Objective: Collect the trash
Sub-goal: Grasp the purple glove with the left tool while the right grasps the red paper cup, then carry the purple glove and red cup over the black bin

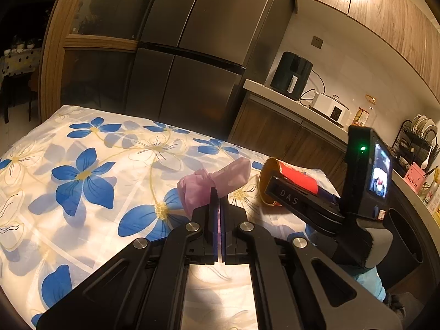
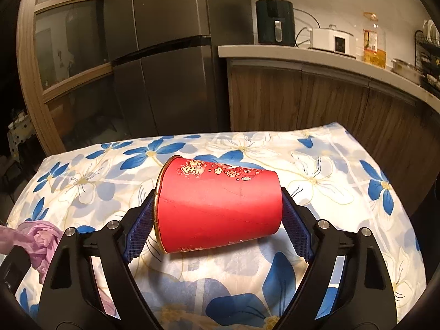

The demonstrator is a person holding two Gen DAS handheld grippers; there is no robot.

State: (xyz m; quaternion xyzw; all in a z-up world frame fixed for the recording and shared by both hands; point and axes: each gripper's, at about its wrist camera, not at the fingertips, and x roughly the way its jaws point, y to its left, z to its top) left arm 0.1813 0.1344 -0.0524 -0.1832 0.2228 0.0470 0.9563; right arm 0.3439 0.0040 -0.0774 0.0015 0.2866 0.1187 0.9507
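Note:
A red paper cup (image 2: 220,206) with gold print lies on its side on the blue-flowered tablecloth (image 2: 330,165). My right gripper (image 2: 218,217) spans it lengthwise: the left blue pad sits against the gold rim and the right pad against the base. In the left wrist view the same cup (image 1: 298,180) shows at the right, behind one black finger (image 1: 288,199) of that gripper. My left gripper (image 1: 219,194) is shut on a crumpled pink plastic bag (image 1: 236,173), with pink film showing between its pads. The bag (image 2: 41,233) also appears at the lower left of the right wrist view.
Behind the table stand a steel fridge (image 2: 170,55) and a wood-fronted counter (image 2: 316,55). The counter carries a dark air fryer (image 2: 275,22), a white cooker (image 2: 332,40), an oil bottle (image 2: 374,41) and a dish rack (image 1: 415,140). A glass-door cabinet (image 1: 90,55) stands to the left.

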